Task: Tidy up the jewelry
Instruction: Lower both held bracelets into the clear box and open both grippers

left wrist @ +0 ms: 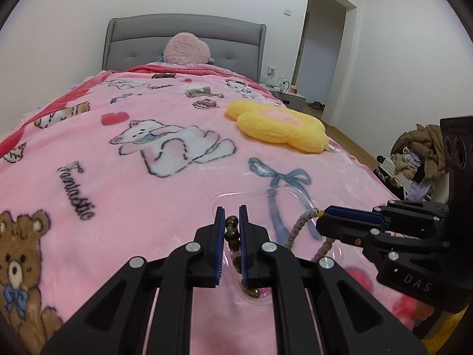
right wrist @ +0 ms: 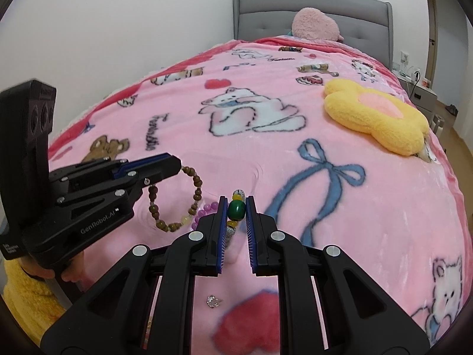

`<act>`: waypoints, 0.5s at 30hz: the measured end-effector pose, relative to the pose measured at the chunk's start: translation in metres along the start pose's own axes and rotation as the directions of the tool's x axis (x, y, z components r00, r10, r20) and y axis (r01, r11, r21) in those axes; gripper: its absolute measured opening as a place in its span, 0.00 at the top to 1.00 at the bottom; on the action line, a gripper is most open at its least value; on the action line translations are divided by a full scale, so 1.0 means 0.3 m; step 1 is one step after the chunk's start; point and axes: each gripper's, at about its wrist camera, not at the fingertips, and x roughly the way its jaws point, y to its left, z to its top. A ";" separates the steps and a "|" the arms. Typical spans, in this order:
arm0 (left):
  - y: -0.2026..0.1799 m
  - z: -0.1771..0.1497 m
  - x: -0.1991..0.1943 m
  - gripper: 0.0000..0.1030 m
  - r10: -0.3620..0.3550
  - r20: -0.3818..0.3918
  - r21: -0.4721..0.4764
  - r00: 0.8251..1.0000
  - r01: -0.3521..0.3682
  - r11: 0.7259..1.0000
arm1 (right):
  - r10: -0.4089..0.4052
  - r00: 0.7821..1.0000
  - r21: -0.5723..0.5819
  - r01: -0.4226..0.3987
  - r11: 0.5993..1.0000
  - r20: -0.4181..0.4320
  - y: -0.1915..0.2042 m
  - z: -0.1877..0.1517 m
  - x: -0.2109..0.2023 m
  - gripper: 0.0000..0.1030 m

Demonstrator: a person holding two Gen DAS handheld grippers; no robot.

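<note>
Above the clear plastic tray [left wrist: 298, 196] that lies on the pink cartoon blanket [left wrist: 118, 153], we see both hand-held grippers carrying bracelets. The left gripper [left wrist: 231, 216] has its jaws clamped on a brown wooden-bead bracelet [left wrist: 232, 230], whose loop hangs down from the pads toward the tray; in the right wrist view the same bracelet [right wrist: 174, 201] dangles as an open ring from the left gripper's tips. The right gripper [right wrist: 236, 207] is closed on a speckled white bracelet, gripping it at a large green bead [right wrist: 236, 209] flanked by small yellow ones; in the left wrist view that speckled bracelet [left wrist: 298, 226] droops in a curve from the right gripper's tips over the tray's right part. Just behind the tray's left part, in the right wrist view, a purple bead bracelet [right wrist: 205, 210] peeks out beside the right gripper's left finger. Nearer than the tray, a small sparkling ring [right wrist: 213, 301] lies on the blanket. Well beyond the tray, a yellow flower cushion [left wrist: 280, 125] rests on the bed, and a pink plush [left wrist: 186, 48] leans at the grey headboard [left wrist: 142, 41].
</note>
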 end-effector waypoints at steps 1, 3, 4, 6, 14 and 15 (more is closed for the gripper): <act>0.000 -0.001 0.001 0.91 0.001 -0.001 -0.001 1.000 -0.001 1.000 | -0.005 1.000 -0.004 0.005 1.000 0.003 0.002 -0.002 0.001 0.88; -0.005 -0.001 0.000 0.91 0.011 -0.002 0.011 1.000 -0.011 1.000 | -0.010 1.000 -0.011 0.010 1.000 0.007 0.006 -0.003 0.001 0.88; -0.008 -0.003 -0.001 0.91 0.014 -0.002 0.014 1.000 -0.014 1.000 | -0.013 1.000 -0.015 0.013 1.000 0.007 0.008 -0.004 -0.001 0.88; -0.009 -0.003 -0.002 0.91 0.016 -0.002 0.013 1.000 -0.016 1.000 | -0.021 1.000 -0.027 0.021 0.999 0.005 0.014 -0.004 -0.002 0.88; -0.013 -0.002 -0.003 0.91 0.021 -0.007 0.012 1.000 -0.021 1.000 | -0.015 1.000 -0.026 0.015 1.000 0.000 0.018 -0.002 -0.001 0.86; -0.013 -0.002 -0.004 0.91 0.021 -0.008 0.012 1.000 -0.020 1.000 | -0.011 1.000 -0.023 0.011 1.000 0.000 0.019 -0.002 -0.002 0.86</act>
